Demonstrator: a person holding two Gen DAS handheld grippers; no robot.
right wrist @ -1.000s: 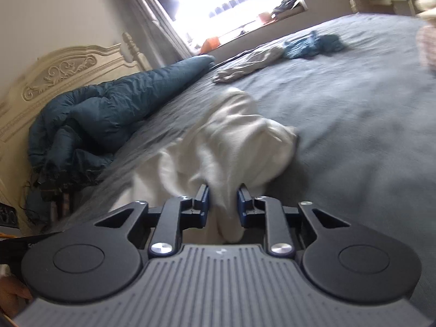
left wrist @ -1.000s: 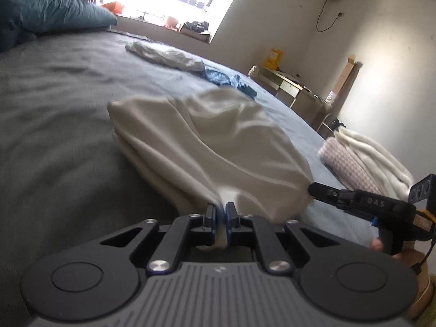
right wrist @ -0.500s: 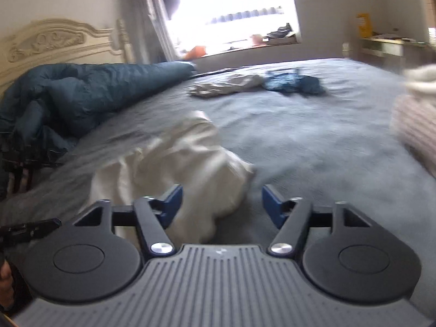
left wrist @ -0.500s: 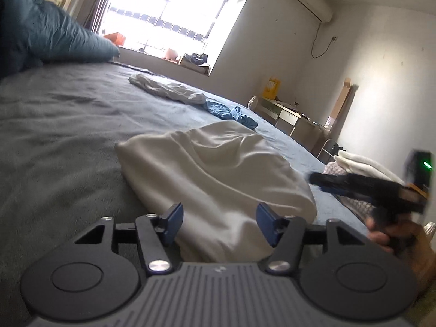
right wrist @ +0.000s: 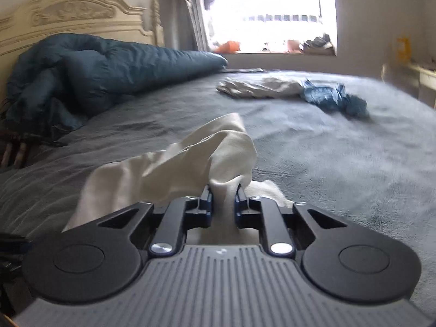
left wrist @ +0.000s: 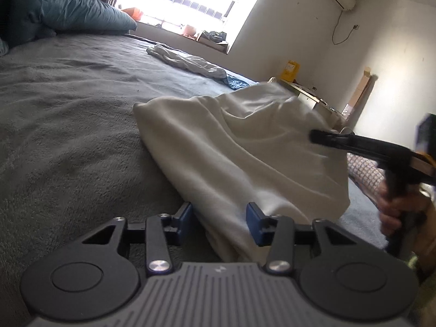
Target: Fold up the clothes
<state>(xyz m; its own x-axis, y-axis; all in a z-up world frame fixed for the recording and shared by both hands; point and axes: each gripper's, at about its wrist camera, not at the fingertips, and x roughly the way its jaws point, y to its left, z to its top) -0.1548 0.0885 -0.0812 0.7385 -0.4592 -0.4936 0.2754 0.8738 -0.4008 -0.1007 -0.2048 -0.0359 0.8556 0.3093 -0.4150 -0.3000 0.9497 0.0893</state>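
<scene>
on the grey bed (left wrist: 68,125) the cream garment (left wrist: 245,150) lay bunched near the left gripper (left wrist: 219,219), whose jaws stood apart around its near edge. the right gripper (right wrist: 223,200) had pinched a raised fold between its nearly closed jaws.

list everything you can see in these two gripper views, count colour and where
cream garment: 1, off-white, middle of the bed, one part lifted
bed cover: 1, grey, under all the clothes
duvet: 1, dark teal, bunched by the headboard
headboard: 1, cream, carved, at the bed's head
pale garment: 1, light grey-white, crumpled near the window side
blue garment: 1, blue, crumpled beside the pale garment
checked fabric: 1, pinkish-white, at the bed's edge
yellow box: 1, by the wall
left gripper: open, straddling the cream garment's edge
right gripper: shut on cream garment
</scene>
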